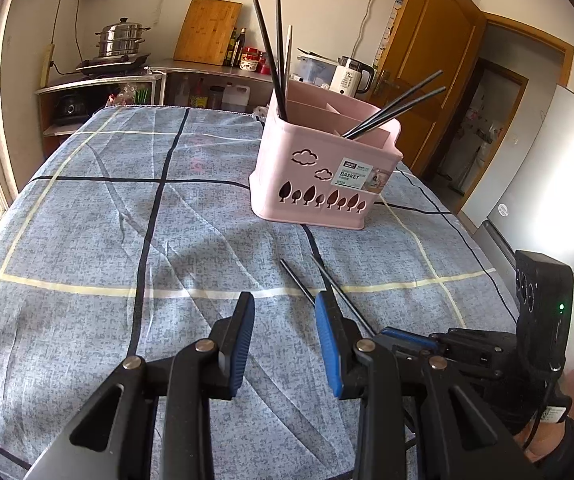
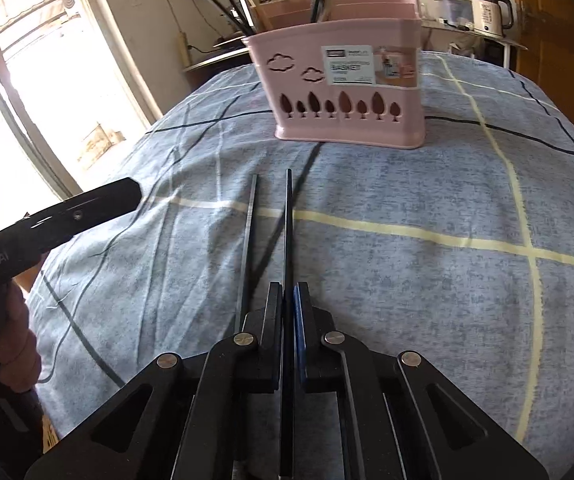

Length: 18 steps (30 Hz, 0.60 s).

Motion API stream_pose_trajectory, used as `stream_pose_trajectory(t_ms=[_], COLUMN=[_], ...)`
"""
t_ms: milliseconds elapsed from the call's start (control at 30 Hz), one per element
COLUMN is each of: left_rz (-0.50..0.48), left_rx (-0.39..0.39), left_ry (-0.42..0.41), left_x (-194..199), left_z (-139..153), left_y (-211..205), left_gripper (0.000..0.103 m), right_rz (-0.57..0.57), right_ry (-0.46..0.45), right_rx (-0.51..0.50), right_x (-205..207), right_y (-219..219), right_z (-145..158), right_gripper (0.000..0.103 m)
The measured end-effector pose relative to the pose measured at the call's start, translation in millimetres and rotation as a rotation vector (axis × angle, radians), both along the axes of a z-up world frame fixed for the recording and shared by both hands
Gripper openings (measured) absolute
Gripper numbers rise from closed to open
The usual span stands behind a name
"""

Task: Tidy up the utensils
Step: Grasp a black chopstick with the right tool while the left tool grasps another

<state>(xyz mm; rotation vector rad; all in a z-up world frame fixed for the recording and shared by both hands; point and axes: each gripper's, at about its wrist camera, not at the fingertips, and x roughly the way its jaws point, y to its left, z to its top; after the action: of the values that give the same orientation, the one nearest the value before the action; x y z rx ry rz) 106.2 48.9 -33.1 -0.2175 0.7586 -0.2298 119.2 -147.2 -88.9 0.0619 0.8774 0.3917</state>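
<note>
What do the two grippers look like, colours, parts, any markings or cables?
Both are black, built of angular linkage arms with silver round rivets. The left gripper has ribbed blue pads on its fingers; the right gripper shows a blue pad too. White lettering runs along the left gripper's handle. A black camera box with a green light rides on the right one, and a thin black cable hangs below it.

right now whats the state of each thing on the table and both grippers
right gripper: fingers shut on one black chopstick
second black chopstick: lying flat on the blue checked tablecloth, beside the held one
left gripper: fingers open, nothing between them
pink plastic utensil basket: upright, several chopsticks standing inside
</note>
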Motion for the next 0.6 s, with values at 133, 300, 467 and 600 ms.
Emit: stream_pose_trajectory(t_ms=[133, 300, 467, 600], left_rz=[-0.007, -0.04, -0.047, -0.059], left_rx=[-0.007, 0.004, -0.008, 0.006], left_ry=[0.009, 0.03, 0.123, 0.175], left_x=[1.9, 0.7, 17.3, 37.9], left_z=[-2.7, -6.3, -18.2, -30.2], left_y=[-3.2, -14.2, -29.2, -49.1], left_gripper=[0.033, 0.033, 0.033, 0.033], right_rz=[-0.013, -0.048, -0.087, -0.119], right_ry=[0.0, -0.006, 0.001, 0.008], right_rx=[-0.024, -0.058, -0.043, -0.03], right_x=[0.5, 0.5, -1.4, -6.7], right_y=[-7.5, -18.7, -34.1, -44.1], right_z=[1.3, 2.3, 2.1, 2.3], right_gripper=[0.006, 0.006, 0.006, 0.006])
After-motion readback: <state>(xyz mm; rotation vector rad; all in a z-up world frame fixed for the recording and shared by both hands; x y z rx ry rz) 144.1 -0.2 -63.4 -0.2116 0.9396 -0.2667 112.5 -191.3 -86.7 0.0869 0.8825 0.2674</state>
